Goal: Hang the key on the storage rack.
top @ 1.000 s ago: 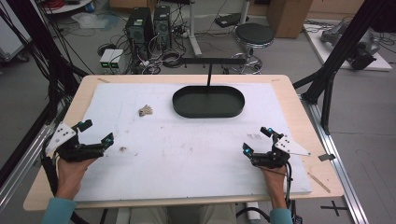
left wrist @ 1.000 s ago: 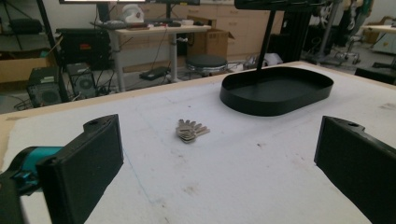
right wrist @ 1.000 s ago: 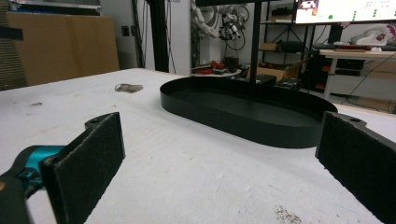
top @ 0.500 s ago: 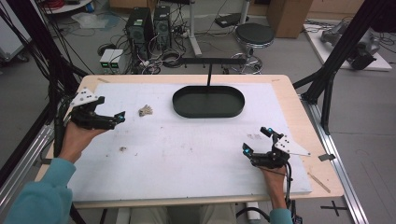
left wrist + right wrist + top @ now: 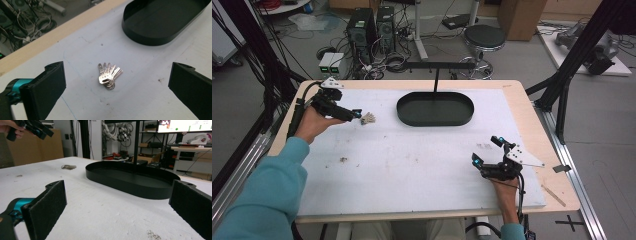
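Left gripper view: a fanned bunch of silver metal keys on a ring point(image 5: 109, 75) is lying flat on the white table cover point(image 5: 140, 100), centred ahead between the jaws.

Blades are fanning away from the left gripper point(image 5: 357, 114), which is hovering spread wide just beside the bunch, far nearer than the right gripper point(image 5: 486, 151), also spread, sitting well apart; the black oval tray point(image 5: 160, 22) is lying beyond.

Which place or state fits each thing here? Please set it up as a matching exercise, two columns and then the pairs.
1. bunch of keys
2. black tray
3. left gripper
4. right gripper

a. open, low over the near right of the table
b. empty, at the far middle
c. open, just beside the keys
d. fanned out flat on the white mat

Pairs: 1-d, 2-b, 3-c, 4-a
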The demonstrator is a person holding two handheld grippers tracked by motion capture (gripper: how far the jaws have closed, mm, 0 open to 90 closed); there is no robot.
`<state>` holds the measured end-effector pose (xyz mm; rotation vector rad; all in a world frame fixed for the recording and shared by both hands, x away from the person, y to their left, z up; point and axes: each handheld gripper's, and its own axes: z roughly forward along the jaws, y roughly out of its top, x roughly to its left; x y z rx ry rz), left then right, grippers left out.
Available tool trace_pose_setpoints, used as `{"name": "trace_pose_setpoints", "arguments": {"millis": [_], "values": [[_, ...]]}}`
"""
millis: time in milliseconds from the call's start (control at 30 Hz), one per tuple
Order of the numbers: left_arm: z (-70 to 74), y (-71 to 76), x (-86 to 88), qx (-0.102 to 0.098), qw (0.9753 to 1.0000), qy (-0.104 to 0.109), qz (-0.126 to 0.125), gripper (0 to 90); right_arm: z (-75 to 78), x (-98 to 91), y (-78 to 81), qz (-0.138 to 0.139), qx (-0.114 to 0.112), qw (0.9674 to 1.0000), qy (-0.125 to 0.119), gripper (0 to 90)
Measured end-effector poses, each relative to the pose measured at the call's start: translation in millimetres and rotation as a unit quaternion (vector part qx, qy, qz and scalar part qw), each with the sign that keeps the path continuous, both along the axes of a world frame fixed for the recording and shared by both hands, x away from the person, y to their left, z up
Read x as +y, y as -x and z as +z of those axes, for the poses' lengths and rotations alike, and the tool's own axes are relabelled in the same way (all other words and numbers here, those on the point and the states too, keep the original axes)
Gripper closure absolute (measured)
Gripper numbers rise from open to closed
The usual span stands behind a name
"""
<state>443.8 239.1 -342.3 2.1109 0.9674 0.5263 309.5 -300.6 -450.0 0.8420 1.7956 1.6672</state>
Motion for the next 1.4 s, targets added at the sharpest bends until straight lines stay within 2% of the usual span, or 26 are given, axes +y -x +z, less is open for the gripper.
{"name": "trace_pose_setpoints", "arguments": {"millis": [167, 200, 367, 467, 600, 800, 900, 933, 1133, 1200, 1400], "values": [[-5.3, -15.6, -14.7, 0.028, 0.9994, -0.021, -0.004, 1.7, 0.0, 0.0, 0.1, 0.0, 0.001, 1.0, 0.0, 0.5], [-8.4, -21.6, -20.2, 0.037, 0.9988, -0.031, -0.005, 1.8, 0.0, 0.0, 0.1, 0.0, 0.001, 1.0, 0.0, 0.5], [-15.3, -32.1, -29.3, 0.051, 0.9975, -0.048, -0.003, 1.8, 0.0, 0.0, 0.2, 0.001, 0.0, 1.0, 0.001, 0.5], [-23.9, -40.6, -35.2, 0.067, 0.9958, -0.063, 0.001, 1.8, 0.0, 0.0, 0.2, 0.001, 0.0, 1.0, 0.001, 0.5], [-31.5, -45.8, -36.8, 0.077, 0.9944, -0.072, 0.011, 1.8, 0.0, 0.0, 0.2, 0.001, 0.001, 1.0, 0.0, 0.5], [-44.8, -53.0, -36.4, 0.1, 0.9901, -0.095, 0.027, 1.8, 0.0, 0.0, 0.1, 0.0, -0.001, 1.0, 0.002, 0.5], [-53.2, -56.7, -35.8, 0.114, 0.9862, -0.114, 0.036, 1.8, 0.0, 0.0, 0.2, 0.0, -0.001, 1.0, 0.002, 0.5], [-53.2, -56.7, -35.8, 0.114, 0.9862, -0.114, 0.036, 1.9, 0.0, 0.1, 0.2, 0.0, -0.001, 1.0, 0.002, 0.5], [-62.0, -59.8, -38.1, 0.128, 0.9822, -0.131, 0.04, 2.1, 0.0, 0.0, 0.2, 0.001, 0.001, 1.0, 0.001, 0.5], [-64.8, -60.4, -39.7, 0.135, 0.9804, -0.138, 0.041, 6.1, 0.0, 0.0, 0.2, 0.0, 0.001, 1.0, 0.0, 0.5], [-68.0, -61.7, -40.8, 0.14, 0.9785, -0.144, 0.046, 8.8, 0.0, -0.1, -0.1, 0.0, 0.0, 1.0, 0.0, 0.5]]}}
